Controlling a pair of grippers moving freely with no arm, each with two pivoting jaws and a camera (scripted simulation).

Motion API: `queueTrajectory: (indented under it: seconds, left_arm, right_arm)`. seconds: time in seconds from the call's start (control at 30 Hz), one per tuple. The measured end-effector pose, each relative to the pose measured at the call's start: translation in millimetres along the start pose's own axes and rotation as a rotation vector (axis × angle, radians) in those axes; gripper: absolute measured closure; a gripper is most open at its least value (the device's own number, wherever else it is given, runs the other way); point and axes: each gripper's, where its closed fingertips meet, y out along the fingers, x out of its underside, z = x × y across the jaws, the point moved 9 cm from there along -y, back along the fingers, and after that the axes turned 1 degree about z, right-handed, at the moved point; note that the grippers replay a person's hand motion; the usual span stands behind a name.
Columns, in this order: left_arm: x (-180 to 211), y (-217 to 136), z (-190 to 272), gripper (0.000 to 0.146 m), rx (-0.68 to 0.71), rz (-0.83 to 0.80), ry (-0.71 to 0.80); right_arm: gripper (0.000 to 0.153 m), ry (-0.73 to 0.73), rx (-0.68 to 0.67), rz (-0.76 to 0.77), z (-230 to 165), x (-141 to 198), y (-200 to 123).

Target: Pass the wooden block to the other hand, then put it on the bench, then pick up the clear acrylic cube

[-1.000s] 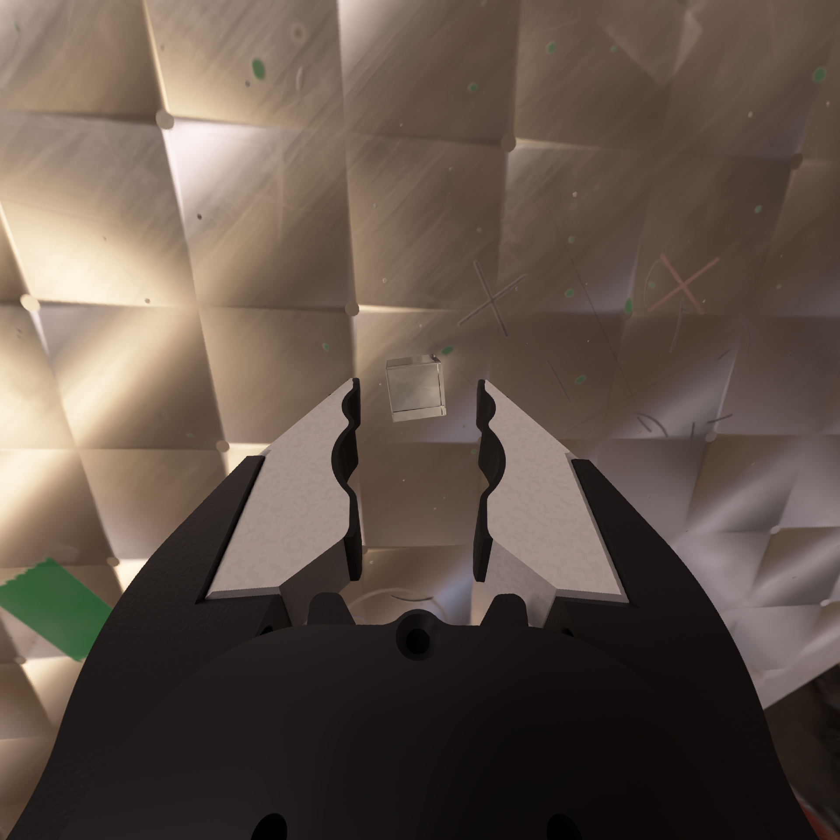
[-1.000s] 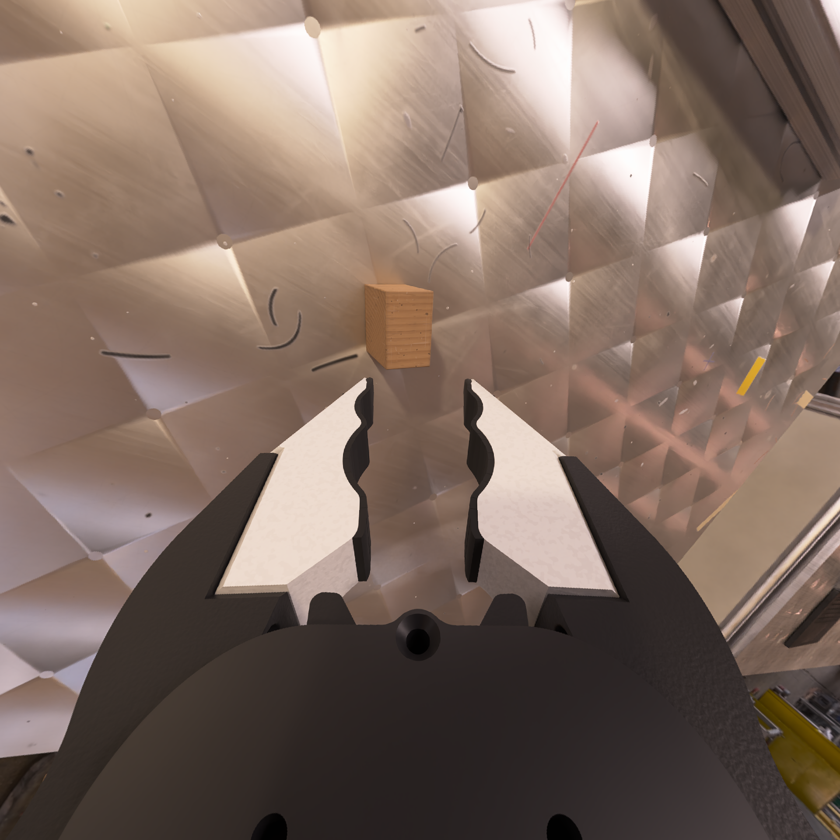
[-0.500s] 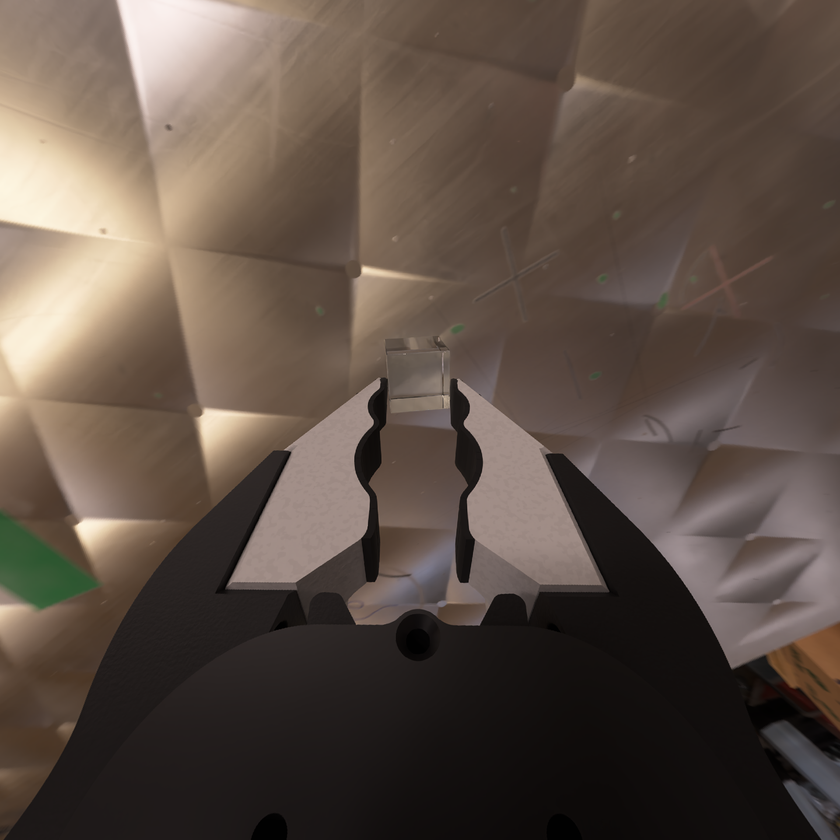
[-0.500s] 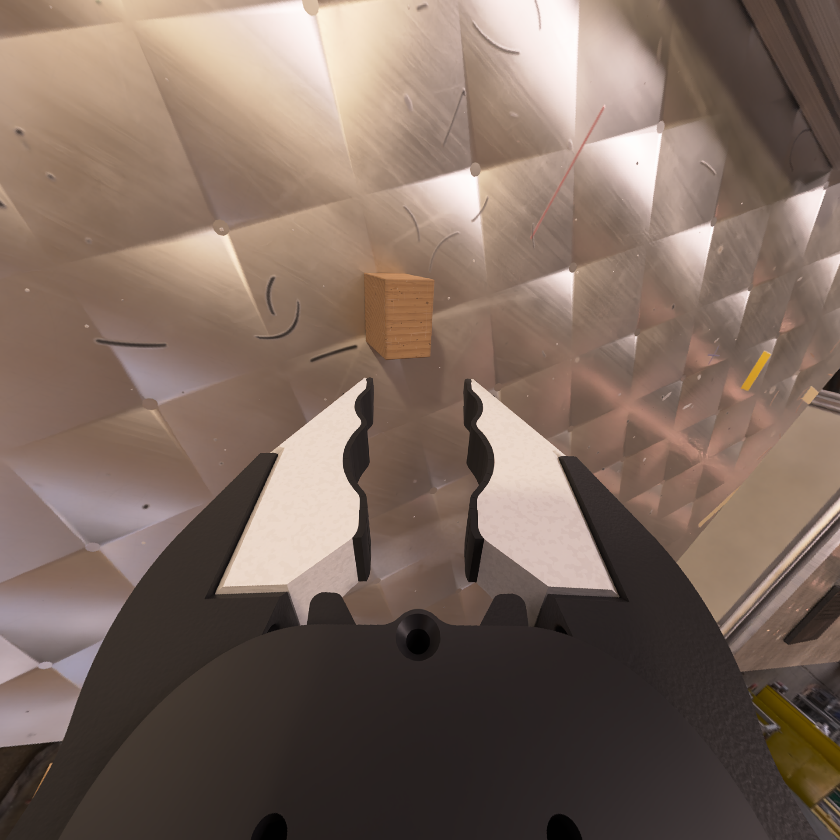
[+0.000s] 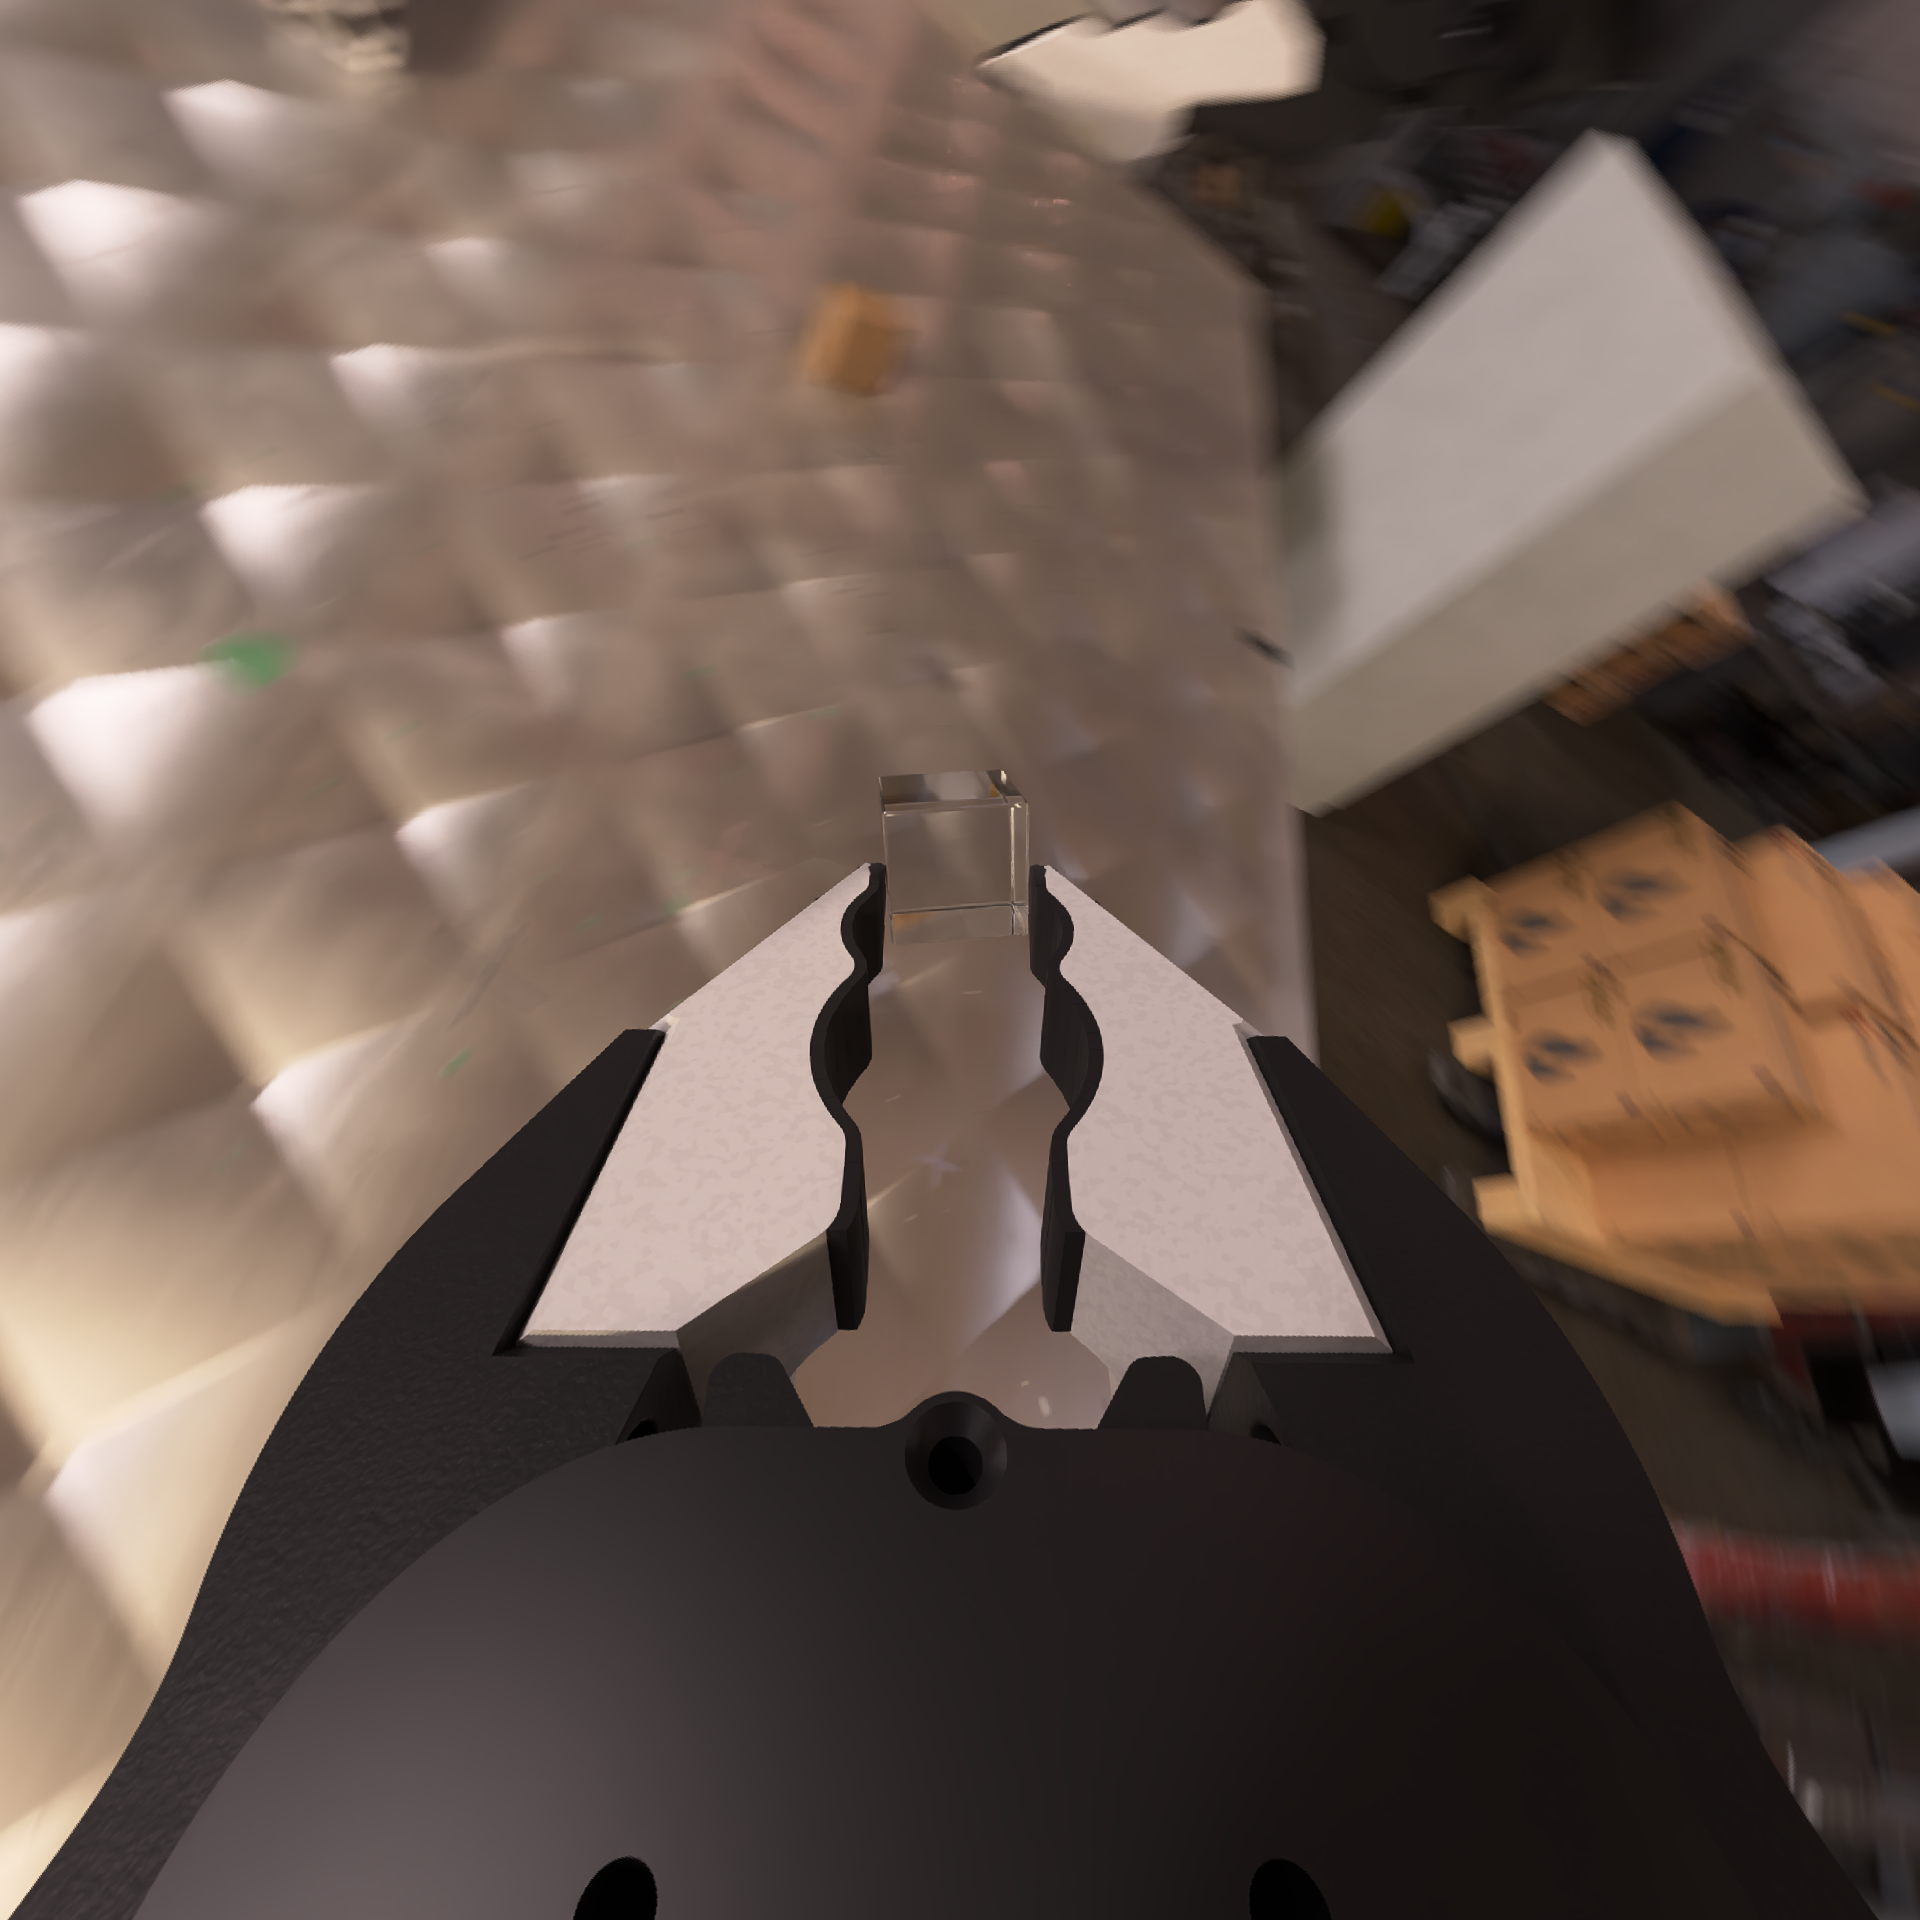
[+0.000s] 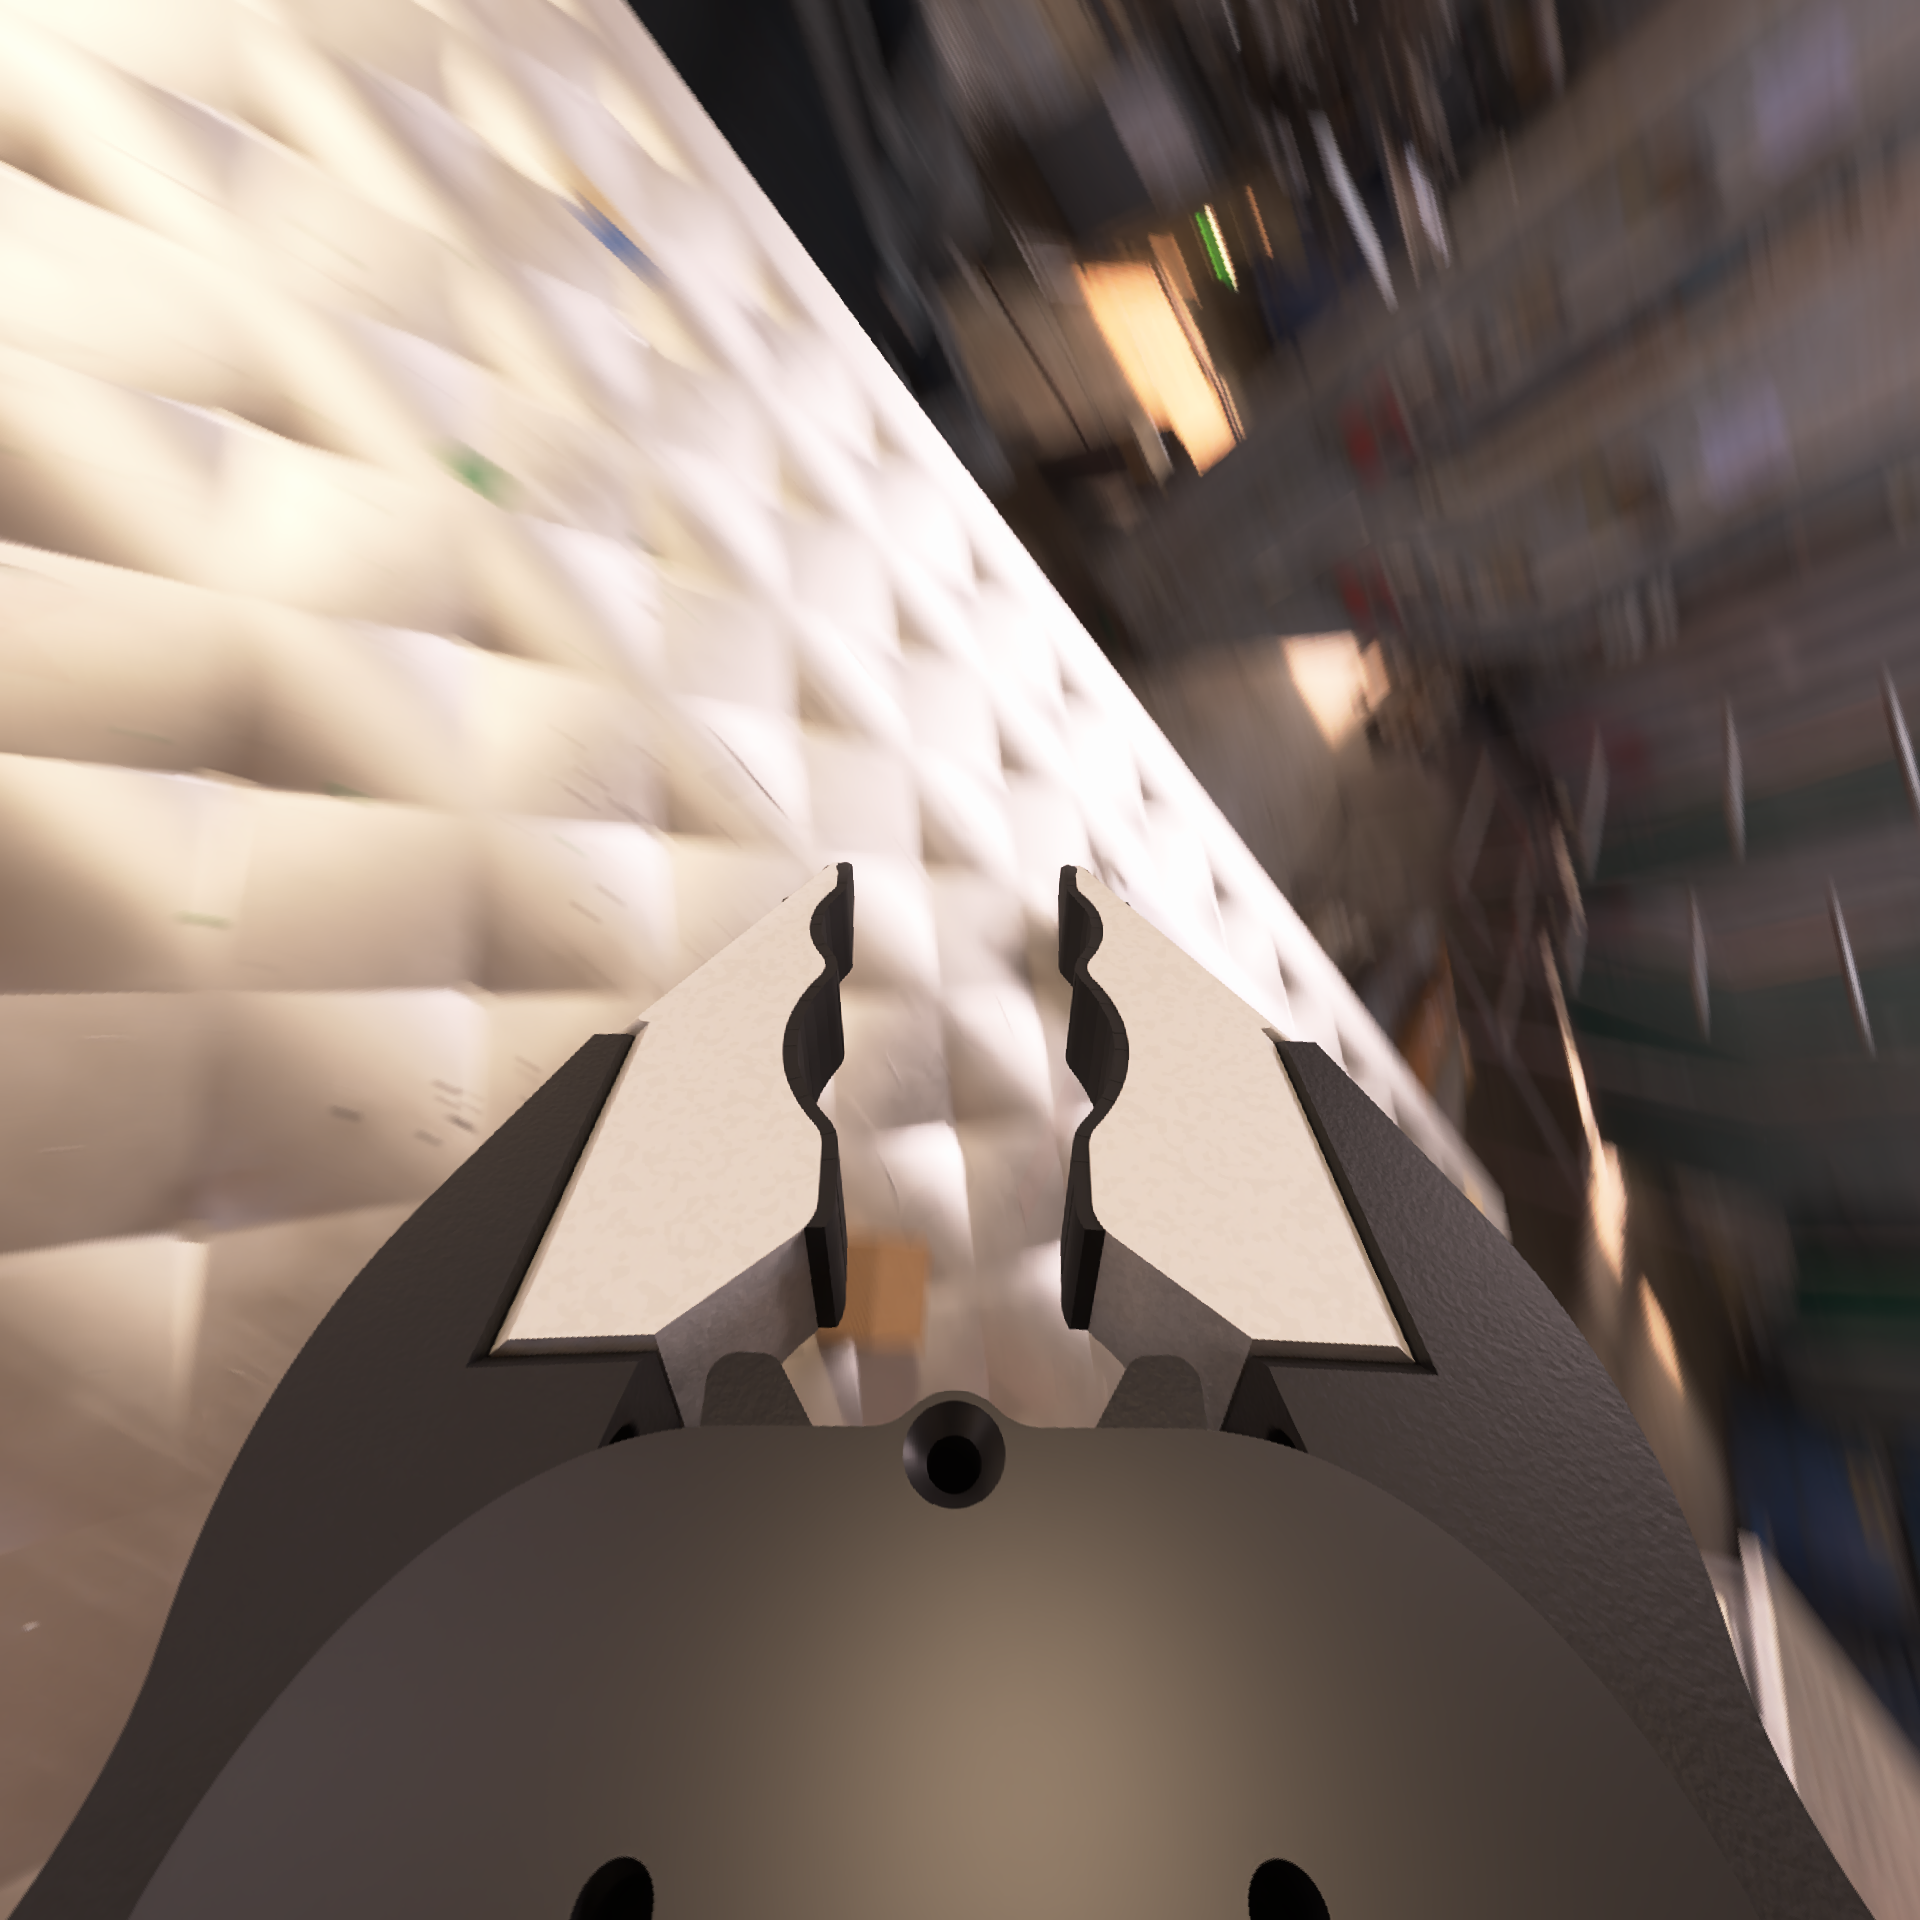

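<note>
Left tool (image 5: 956, 883) clamps clear acrylic cube (image 5: 954, 854) at fingertips, off bench (image 5: 416, 727); right tool (image 6: 956, 883) parted, empty.

Left tongs (image 5: 954, 883) pinch at the tips; right tongs (image 6: 956, 881) gape, holding nothing.

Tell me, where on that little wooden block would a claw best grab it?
Probably across two opposite upright side faces, coming down from above. The wooden block sits alone on the bench with nothing touching it, so flat parallel sides suit two fingers. The picture is blurred, so its exact turn is unclear. The left claw is busy with the clear acrylic cube.
</note>
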Motion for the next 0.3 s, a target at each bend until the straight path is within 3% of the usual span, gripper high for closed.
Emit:
queueTrajectory:
  seconds: [0.17,0.3]
  left_arm:
    - [-1.5,32.9,45.3,0.119,0.333,-0.146,0.258]
    - [5.6,61.9,57.0,0.119,0.449,-0.309,0.333]
  right_arm:
    - [0.113,-0.346,-0.514,0.529,-98.6,-63.2,-32.1]
    - [0.113,-0.510,-0.635,0.763,-157.4,-89.5,-56.5]
